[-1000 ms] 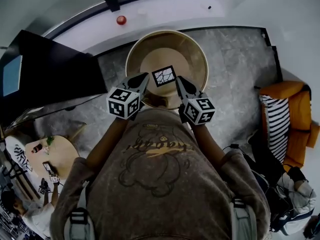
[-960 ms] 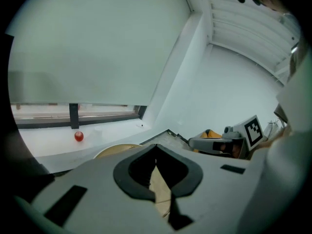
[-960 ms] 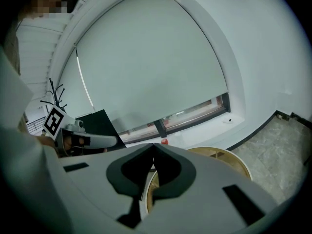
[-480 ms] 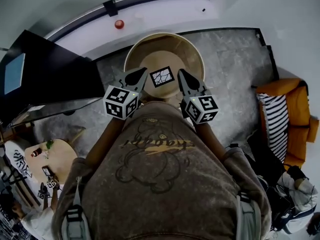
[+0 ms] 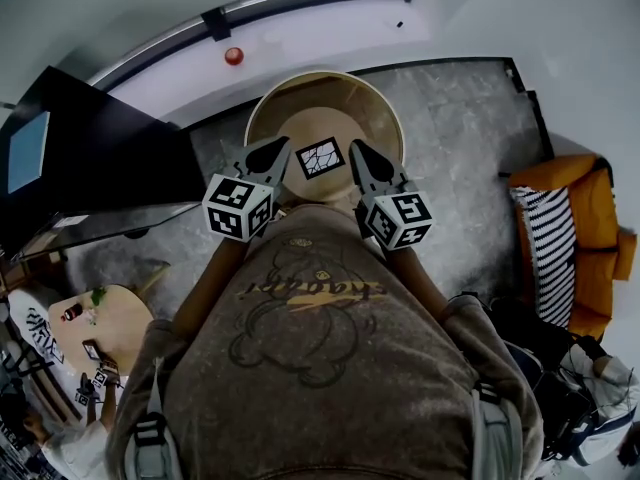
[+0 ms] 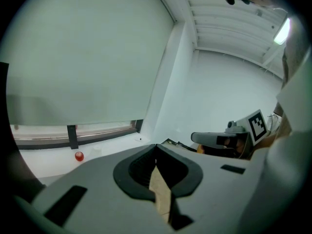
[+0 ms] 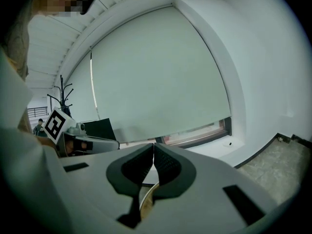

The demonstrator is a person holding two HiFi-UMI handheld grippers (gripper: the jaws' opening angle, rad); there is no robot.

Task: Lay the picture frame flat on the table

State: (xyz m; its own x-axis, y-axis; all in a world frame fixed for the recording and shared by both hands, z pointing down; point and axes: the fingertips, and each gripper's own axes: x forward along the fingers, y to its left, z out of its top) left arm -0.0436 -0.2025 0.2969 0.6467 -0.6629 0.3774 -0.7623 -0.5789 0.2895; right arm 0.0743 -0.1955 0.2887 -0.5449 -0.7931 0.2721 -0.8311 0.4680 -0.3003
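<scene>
Grey marbled floor [image 5: 460,138], white walls [image 5: 560,28], wide window [image 7: 195,133] with lowered pale roller blind [image 7: 156,77], black cabinet [image 5: 90,138] at left, orange sofa [image 5: 600,203] with 1 striped cushion [image 5: 555,248] at right, ceiling strip light [image 6: 282,30]

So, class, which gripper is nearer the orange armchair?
Right. The right gripper is between the picture frame and the armchair; the left gripper is beyond the frame, farther.

Dim, even light, strong fisheye distortion, dark vignetted corners
</scene>
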